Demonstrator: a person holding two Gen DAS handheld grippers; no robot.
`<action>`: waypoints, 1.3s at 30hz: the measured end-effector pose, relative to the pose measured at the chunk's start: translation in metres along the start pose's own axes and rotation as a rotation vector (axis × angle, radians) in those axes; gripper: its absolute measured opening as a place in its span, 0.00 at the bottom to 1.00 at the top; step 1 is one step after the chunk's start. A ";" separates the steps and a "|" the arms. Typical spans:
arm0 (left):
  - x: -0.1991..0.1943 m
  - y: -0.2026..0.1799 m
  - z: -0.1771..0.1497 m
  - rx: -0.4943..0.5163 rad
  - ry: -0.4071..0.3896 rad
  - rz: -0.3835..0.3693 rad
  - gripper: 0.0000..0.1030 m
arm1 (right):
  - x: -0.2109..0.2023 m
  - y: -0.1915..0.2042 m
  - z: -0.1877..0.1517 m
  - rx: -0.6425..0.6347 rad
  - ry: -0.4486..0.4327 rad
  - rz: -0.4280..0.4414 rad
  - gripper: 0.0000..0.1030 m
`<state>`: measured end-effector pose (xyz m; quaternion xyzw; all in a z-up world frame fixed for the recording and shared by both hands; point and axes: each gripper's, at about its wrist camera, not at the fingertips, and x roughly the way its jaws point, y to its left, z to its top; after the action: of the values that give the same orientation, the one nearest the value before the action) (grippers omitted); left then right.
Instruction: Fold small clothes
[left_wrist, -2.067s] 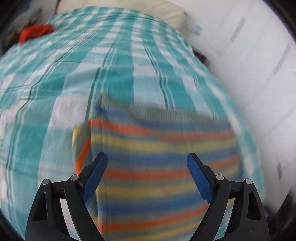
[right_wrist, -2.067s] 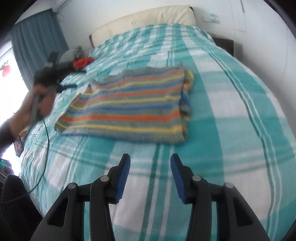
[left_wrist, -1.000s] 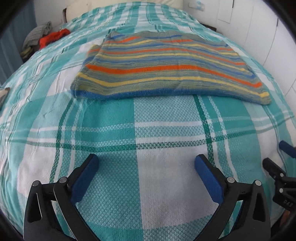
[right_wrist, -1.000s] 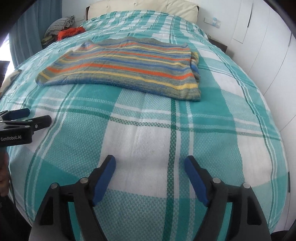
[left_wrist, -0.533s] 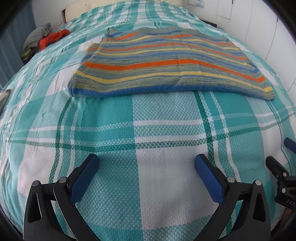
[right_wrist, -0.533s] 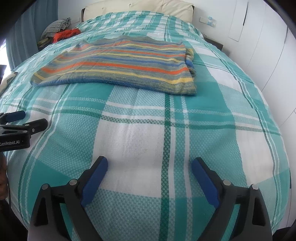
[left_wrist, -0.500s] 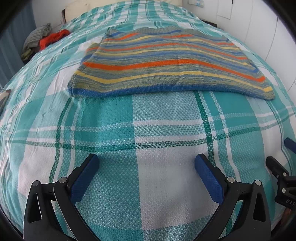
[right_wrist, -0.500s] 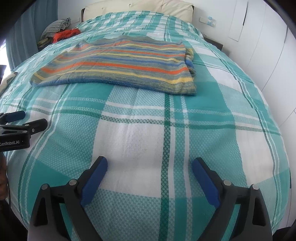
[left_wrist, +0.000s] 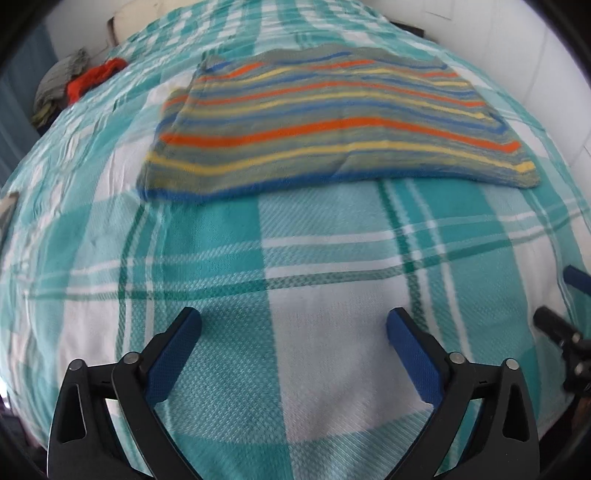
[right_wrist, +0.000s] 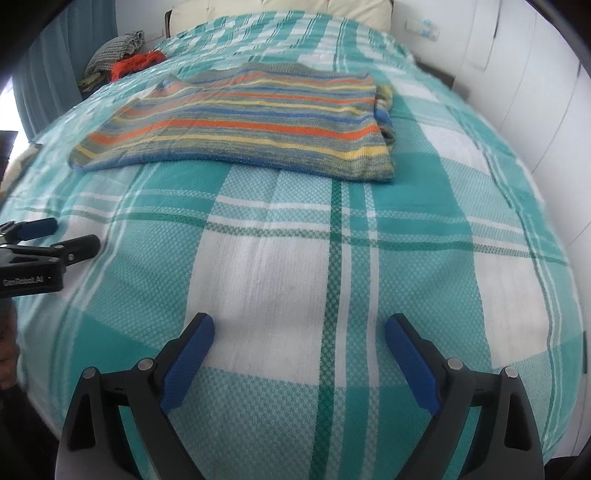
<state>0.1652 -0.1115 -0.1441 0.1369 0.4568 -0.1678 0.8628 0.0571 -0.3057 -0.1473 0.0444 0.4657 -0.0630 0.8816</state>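
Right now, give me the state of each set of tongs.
Left tongs: open, holding nothing, over the checked bedspread.
Right tongs: open, holding nothing, short of the striped sweater.

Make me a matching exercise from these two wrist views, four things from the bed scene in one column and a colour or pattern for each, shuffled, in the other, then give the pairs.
Things:
1. folded sweater
2. bedspread
3. crumpled garment near the far corner of the bed
4. pads of the right gripper

Descriptions:
A. teal and white plaid
B. plain blue
C. orange, yellow and blue stripes on grey
D. red-orange

Pairs: 1-C, 2-A, 3-D, 4-B
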 end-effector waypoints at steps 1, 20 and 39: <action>-0.009 -0.005 0.003 0.033 -0.035 -0.014 0.97 | -0.005 -0.009 0.003 0.022 0.001 0.052 0.89; 0.043 -0.198 0.099 0.441 -0.227 -0.199 0.61 | 0.117 -0.162 0.230 0.314 0.063 0.500 0.50; -0.033 0.039 0.062 -0.283 -0.290 -0.253 0.08 | 0.067 0.038 0.326 0.030 -0.044 0.614 0.10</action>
<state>0.2101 -0.0947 -0.0791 -0.0691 0.3604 -0.2268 0.9022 0.3661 -0.3171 -0.0189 0.1945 0.4102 0.1987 0.8686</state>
